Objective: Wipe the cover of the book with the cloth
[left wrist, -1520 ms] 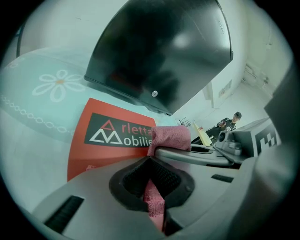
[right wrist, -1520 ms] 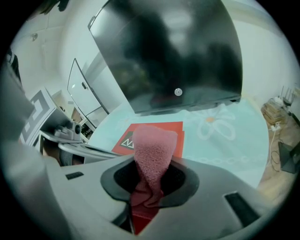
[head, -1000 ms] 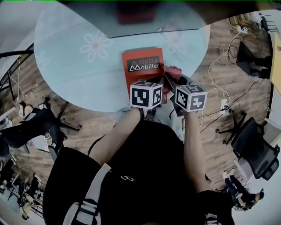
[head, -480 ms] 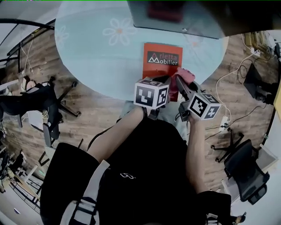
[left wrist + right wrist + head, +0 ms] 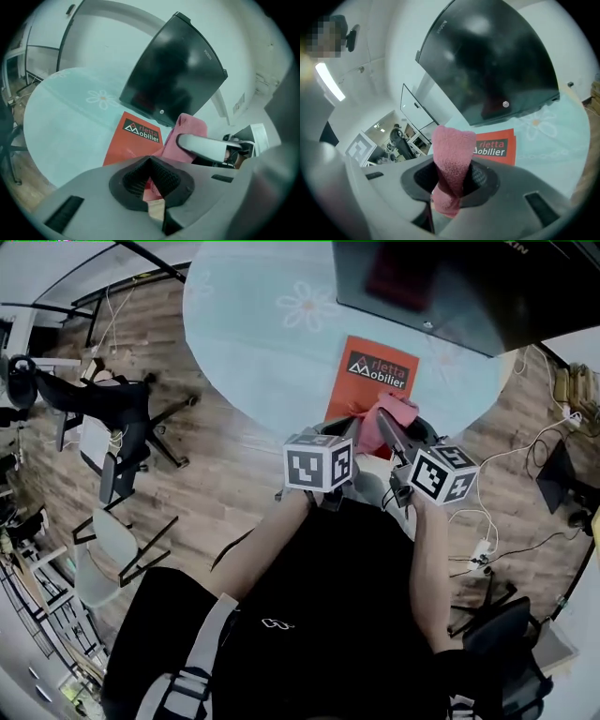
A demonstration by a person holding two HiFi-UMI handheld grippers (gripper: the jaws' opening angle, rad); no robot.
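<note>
An orange-red book (image 5: 377,378) lies on the round pale-blue table (image 5: 253,343), near its front edge. My left gripper (image 5: 347,430) sits at the book's near edge. In the left gripper view its jaws (image 5: 151,176) look shut, with the red book (image 5: 136,136) edge between the pads. A pink cloth (image 5: 396,414) stands up from my right gripper (image 5: 386,424), which is shut on it, over the book's near right corner. The right gripper view has the cloth (image 5: 451,159) pinched between the right gripper's (image 5: 452,180) pads, with the book (image 5: 494,147) behind it.
A black screen (image 5: 450,287) stands tilted on the table just beyond the book, also large in the left gripper view (image 5: 178,70). Office chairs (image 5: 103,418) stand on the wooden floor to the left. Cables and a power strip (image 5: 483,549) lie to the right.
The head view has swung, so the table and book now sit higher and further right. Both grippers stay at the book's near edge, the right one still gripping the cloth.
</note>
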